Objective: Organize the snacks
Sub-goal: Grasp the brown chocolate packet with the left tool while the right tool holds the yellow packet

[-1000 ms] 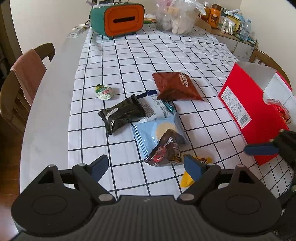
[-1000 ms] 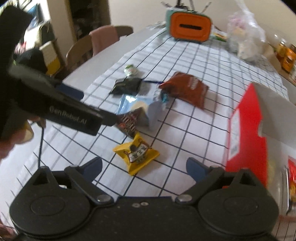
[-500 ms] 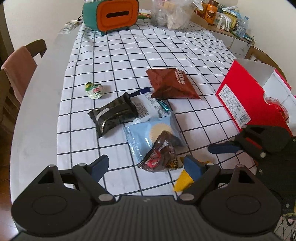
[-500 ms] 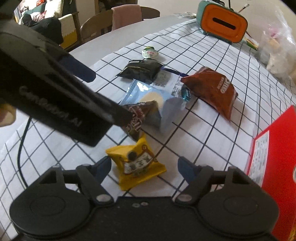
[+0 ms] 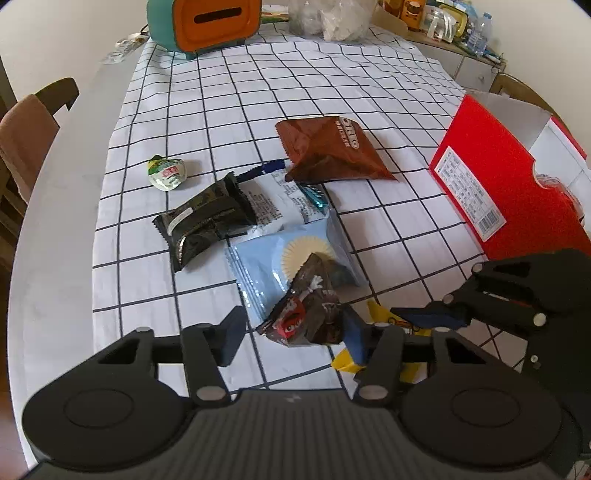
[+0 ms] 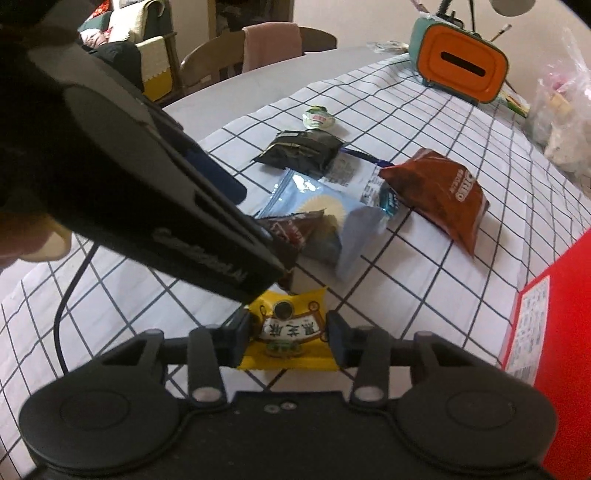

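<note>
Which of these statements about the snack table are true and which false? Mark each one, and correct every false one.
1. The yellow packet lies between the fingers of the right gripper. True; its jaws are closing.
2. The dark brown candy packet rests partly on the light blue packet. True.
3. The red box stands at the far end of the table beside the orange and teal box. False: it stands at the right edge of the checked cloth, near the grippers.
4. The small green and white packet lies on top of the black packet. False: it lies apart, alone on the cloth.
</note>
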Demonstrator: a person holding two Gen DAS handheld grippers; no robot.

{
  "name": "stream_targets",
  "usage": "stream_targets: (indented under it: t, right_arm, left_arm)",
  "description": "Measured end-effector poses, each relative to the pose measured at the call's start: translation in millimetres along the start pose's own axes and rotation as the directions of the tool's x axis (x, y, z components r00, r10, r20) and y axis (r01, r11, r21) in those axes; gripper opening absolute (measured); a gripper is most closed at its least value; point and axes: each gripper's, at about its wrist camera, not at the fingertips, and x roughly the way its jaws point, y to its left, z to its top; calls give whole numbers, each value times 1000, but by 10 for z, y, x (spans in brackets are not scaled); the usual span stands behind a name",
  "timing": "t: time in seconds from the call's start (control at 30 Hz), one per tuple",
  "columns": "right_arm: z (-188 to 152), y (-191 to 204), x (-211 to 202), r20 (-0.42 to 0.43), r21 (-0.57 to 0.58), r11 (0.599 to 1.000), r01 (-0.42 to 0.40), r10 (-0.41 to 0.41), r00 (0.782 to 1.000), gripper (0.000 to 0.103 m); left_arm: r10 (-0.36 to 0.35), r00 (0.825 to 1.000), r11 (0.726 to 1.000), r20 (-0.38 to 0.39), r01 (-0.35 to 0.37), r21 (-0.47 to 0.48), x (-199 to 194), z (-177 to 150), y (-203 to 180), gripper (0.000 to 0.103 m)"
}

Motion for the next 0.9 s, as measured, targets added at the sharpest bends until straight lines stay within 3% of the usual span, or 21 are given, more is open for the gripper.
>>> stream_targets:
  t: [0.1,0.27,0.53,0.9]
  right_arm:
    - [-30,-9,-42,7,32,999,13,-14,1000,39]
    - [-92,-47,-137,23,103,994,32,-35,999,35]
    - [-205,-117,-346,51,194,979,60,-71,996,27]
    - [-385,-174,-685,96,244,969,44,-69,993,25]
  left_arm:
    - [-26,1000,1000,-1,26,2,5,-2,-20,36]
    - [-24,999,1000,20,24,17,-19,-33,-57,26]
    - [-3,999,1000,43,2,16,-86,-104,-89,21]
    - [8,998,999,58,-5,-54,-285,-229,-49,19]
